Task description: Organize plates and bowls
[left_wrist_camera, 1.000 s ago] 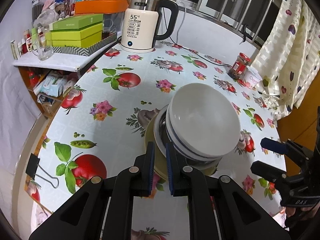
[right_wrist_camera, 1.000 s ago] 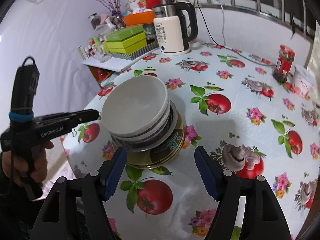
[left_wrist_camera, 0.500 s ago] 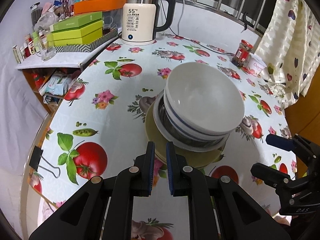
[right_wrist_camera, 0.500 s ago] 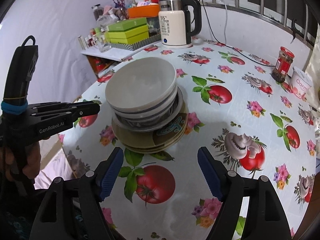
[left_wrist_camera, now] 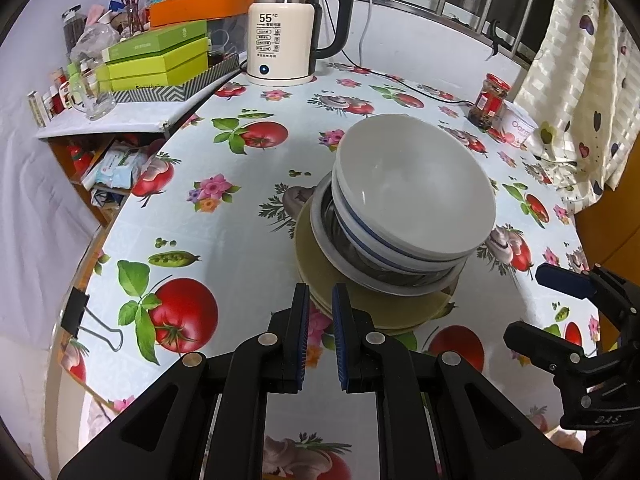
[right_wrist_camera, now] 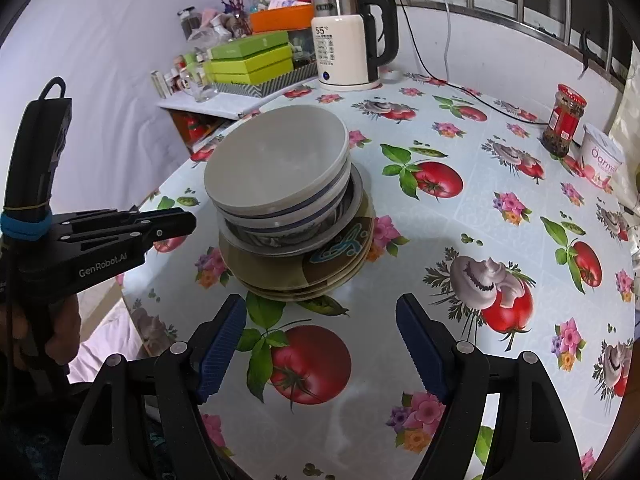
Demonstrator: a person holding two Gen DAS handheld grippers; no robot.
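Left wrist view: left gripper [left_wrist_camera: 320,312] fingers nearly together, a slim gap, nothing between them, tips just short of the near rim of the olive-brown ceramic plates [left_wrist_camera: 320,256] at the bottom of the stack. The stack sits mid-worktop on the tomato-and-mushroom print oilcloth worktop [left_wrist_camera: 224,240]: plates lowest, then a wide grey-rimmed shallow dish [left_wrist_camera: 320,216], then a white bowl with a blue band [left_wrist_camera: 360,236], with a plain white ceramic bowl [left_wrist_camera: 412,184] nested on top. Largest at the bottom, so it stands stable, though the upper bowls sit off-centre toward the far right. Right gripper [left_wrist_camera: 560,304] shows at the right edge, clear of the stack. Right wrist view: right gripper [right_wrist_camera: 320,332] fingers wide, having just been opening, nothing between them, only bare oilcloth; they stand near the stack's front edge but apart from it. Left gripper [right_wrist_camera: 176,220] comes in from the left, held by a hand [right_wrist_camera: 48,336], its tip just beside the bowls at about the height of the dish; contact cannot be told. White electric kettle [right_wrist_camera: 344,56] and red-lidded glass jar [right_wrist_camera: 564,124] stand well apart at the back. My read: stack is built, both tools are hovering off it; task looks near done or awaiting the next piece.
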